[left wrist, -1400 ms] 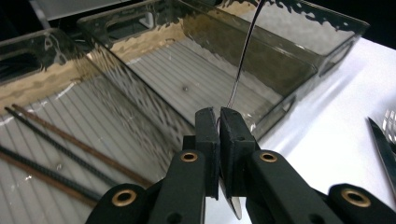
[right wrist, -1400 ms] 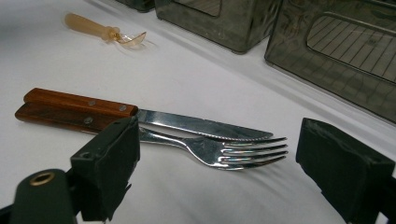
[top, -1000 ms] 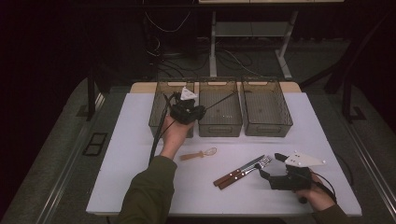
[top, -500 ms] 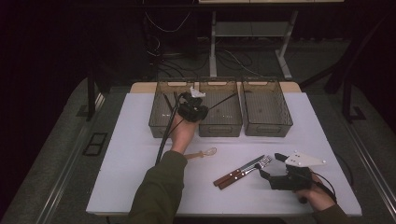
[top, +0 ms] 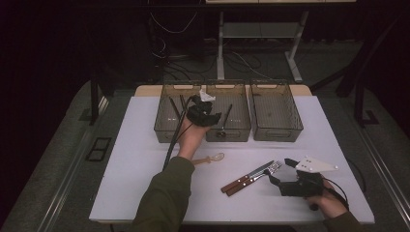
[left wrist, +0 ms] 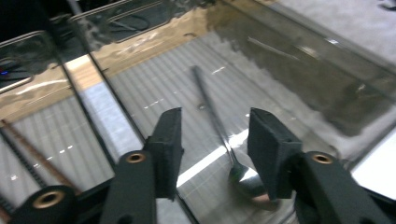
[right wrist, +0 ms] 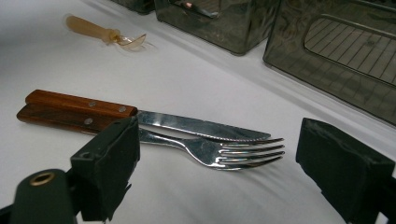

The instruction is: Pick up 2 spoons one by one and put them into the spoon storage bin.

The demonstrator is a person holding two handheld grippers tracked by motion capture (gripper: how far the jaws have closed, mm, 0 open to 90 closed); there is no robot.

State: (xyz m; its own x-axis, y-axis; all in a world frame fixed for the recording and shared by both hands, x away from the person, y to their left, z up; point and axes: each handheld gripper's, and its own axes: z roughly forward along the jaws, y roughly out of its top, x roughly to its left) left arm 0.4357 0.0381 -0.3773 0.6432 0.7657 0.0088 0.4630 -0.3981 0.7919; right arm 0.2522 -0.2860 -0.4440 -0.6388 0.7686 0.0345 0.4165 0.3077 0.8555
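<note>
My left gripper hangs over the middle bin, its jaws just opened halfway, and the spoon lies loose on the bin floor below them. My right gripper, jaws wide and empty, is nearer the fork, which lies just ahead, long axis left to right, beside the knife.

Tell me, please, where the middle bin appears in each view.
High view: the middle bin sits at picture centre, second in a row of three.
Left gripper view: its ribbed floor lies beyond the jaws, with a spoon in it.
Right gripper view: top centre, near corner showing.
Shared landmark: the white tabletop.
</note>
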